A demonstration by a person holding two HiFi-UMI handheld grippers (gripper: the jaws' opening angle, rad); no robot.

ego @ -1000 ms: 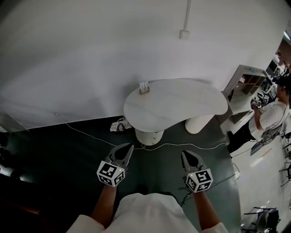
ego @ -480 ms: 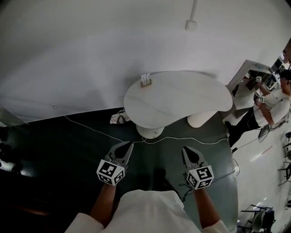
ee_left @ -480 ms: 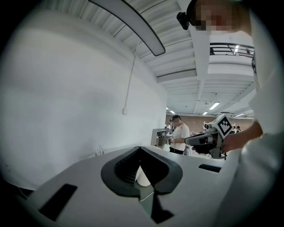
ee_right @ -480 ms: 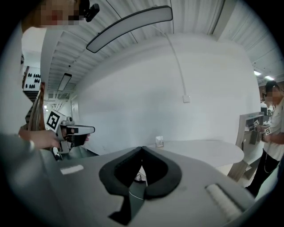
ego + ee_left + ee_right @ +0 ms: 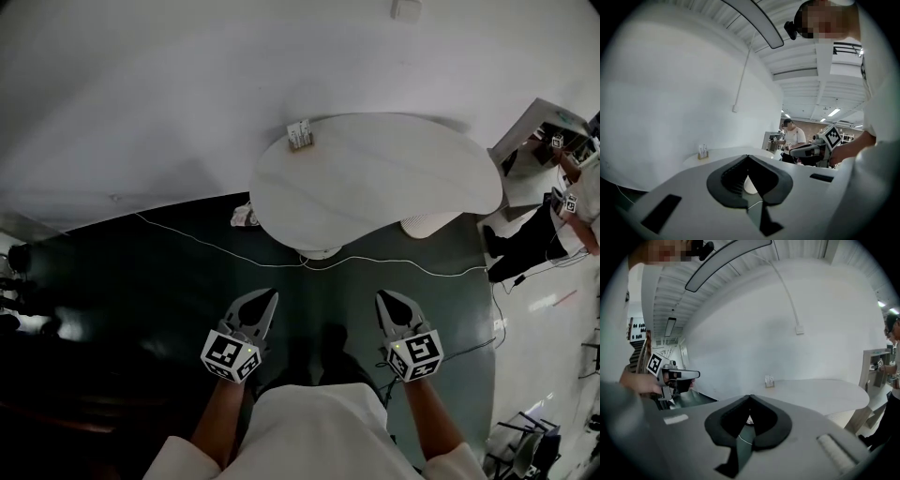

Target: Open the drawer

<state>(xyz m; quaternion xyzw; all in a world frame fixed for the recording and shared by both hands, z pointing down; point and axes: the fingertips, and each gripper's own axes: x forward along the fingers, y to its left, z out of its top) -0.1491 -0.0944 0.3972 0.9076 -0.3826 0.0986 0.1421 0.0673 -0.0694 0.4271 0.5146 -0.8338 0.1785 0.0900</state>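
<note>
A white wall (image 5: 187, 94) is filling the upper half of the head view, and a dark floor (image 5: 131, 291) is spreading below it. A white, bean-shaped table (image 5: 375, 178) is standing against the wall on two pale pedestals, with a small holder (image 5: 299, 134) sitting at its far left edge. At the right edge a white cabinet (image 5: 536, 120) is standing on lighter flooring, and another person (image 5: 562, 211) is standing just beside it (also carrying marker cubes). Where the drawer is cannot be told from any view — the cabinet is too small and too cut off for its front to be read. A thin white cable (image 5: 206, 242) is trailing across the floor past the table's base. The person is holding the left gripper (image 5: 271, 295) and the right gripper (image 5: 383, 297) side by side over the floor, well apart from the table, both pointing toward it. In each gripper view the jaws are standing together, tips meeting, with nothing between them.
</note>
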